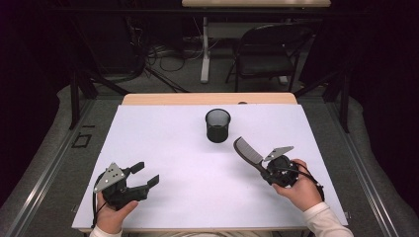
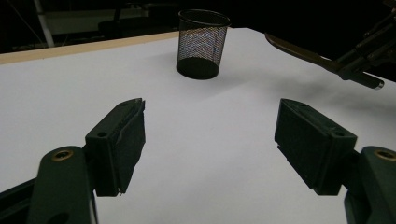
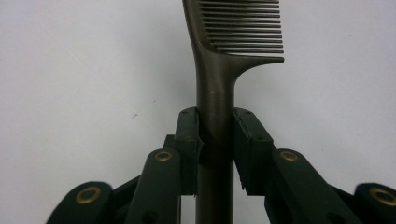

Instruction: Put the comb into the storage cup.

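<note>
A dark comb (image 1: 248, 152) is held by its handle in my right gripper (image 1: 269, 170), which is shut on it at the table's right side. In the right gripper view the comb (image 3: 219, 60) rises straight up between the two jaws, teeth to the right. A black mesh cup (image 1: 218, 125) stands upright near the table's middle back, left of the comb's tip and apart from it. My left gripper (image 1: 146, 174) rests at the front left, open, with nothing between its fingers. In the left gripper view the mesh cup (image 2: 202, 43) stands ahead, and the comb (image 2: 299, 52) comes in from the right.
The table is covered by a white sheet (image 1: 197, 168) with a wooden edge (image 1: 207, 98) at the back. Behind the table stand a black folding chair (image 1: 269, 52) and a table leg (image 1: 204, 49) among cables on the floor.
</note>
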`<state>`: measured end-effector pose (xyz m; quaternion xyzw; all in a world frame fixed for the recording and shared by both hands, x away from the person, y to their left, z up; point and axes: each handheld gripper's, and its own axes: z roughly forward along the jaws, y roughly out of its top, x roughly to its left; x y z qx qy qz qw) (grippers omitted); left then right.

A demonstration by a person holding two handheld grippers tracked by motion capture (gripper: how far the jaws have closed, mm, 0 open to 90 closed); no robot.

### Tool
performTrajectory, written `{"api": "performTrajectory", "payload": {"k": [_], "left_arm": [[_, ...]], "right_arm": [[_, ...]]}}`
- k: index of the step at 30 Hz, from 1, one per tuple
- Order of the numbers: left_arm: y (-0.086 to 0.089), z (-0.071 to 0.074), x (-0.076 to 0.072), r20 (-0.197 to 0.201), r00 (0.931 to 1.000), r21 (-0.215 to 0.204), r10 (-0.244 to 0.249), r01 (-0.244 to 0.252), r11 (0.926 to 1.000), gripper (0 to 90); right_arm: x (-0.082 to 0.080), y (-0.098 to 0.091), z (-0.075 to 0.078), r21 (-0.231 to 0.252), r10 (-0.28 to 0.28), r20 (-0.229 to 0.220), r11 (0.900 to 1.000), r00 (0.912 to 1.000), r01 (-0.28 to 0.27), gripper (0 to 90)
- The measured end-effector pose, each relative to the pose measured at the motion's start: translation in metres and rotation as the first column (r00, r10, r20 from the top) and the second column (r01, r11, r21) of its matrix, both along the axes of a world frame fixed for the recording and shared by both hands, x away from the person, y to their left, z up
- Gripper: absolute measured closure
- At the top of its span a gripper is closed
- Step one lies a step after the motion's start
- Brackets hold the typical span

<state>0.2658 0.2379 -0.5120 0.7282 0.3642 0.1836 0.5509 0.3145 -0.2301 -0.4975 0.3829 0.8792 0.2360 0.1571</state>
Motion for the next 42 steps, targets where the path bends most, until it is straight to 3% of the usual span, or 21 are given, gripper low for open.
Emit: {"api": "performTrajectory", "payload": {"k": [9, 19, 24, 28, 31, 42], "left_arm": [[0.002, 0.002, 0.001, -0.005, 0.9999, -0.01, 0.014, -0.014, 0.9998, 24.8], [0.005, 0.004, 0.004, -0.024, 0.9994, -0.019, 0.026, -0.027, 0.9995, 25.8], [0.004, 0.006, 0.006, -0.025, 0.9992, -0.003, 0.03, -0.03, 0.9995, 26.3], [0.005, 0.008, 0.008, -0.033, 0.9983, -0.001, 0.048, -0.048, 0.9988, 26.9], [0.006, 0.01, 0.01, -0.042, 0.9975, -0.007, 0.057, -0.057, 0.9983, 27.0], [-0.004, 0.025, 0.02, -0.044, 0.9983, -0.001, 0.037, -0.037, 0.9993, 28.9]], "right_arm": [[-0.007, 0.006, 0.006, 0.056, -0.008, 0.053, 0.9984, 0.9986, 0.005, 72.9], [-0.016, 0.023, 0.008, 0.091, 0.02, 0.114, 0.9954, 0.9933, -0.03, 72.9], [-0.016, 0.033, 0.01, 0.121, 0.03, 0.141, 0.9915, 0.9895, -0.047, 72.9], [-0.015, 0.042, 0.012, 0.12, 0.039, 0.174, 0.9909, 0.9839, -0.061, 73.0], [-0.014, 0.045, 0.014, 0.147, 0.039, 0.2, 0.9867, 0.9791, -0.069, 73.0], [-0.014, 0.058, 0.016, 0.191, 0.046, 0.279, 0.9762, 0.9591, -0.102, 73.0]]}}
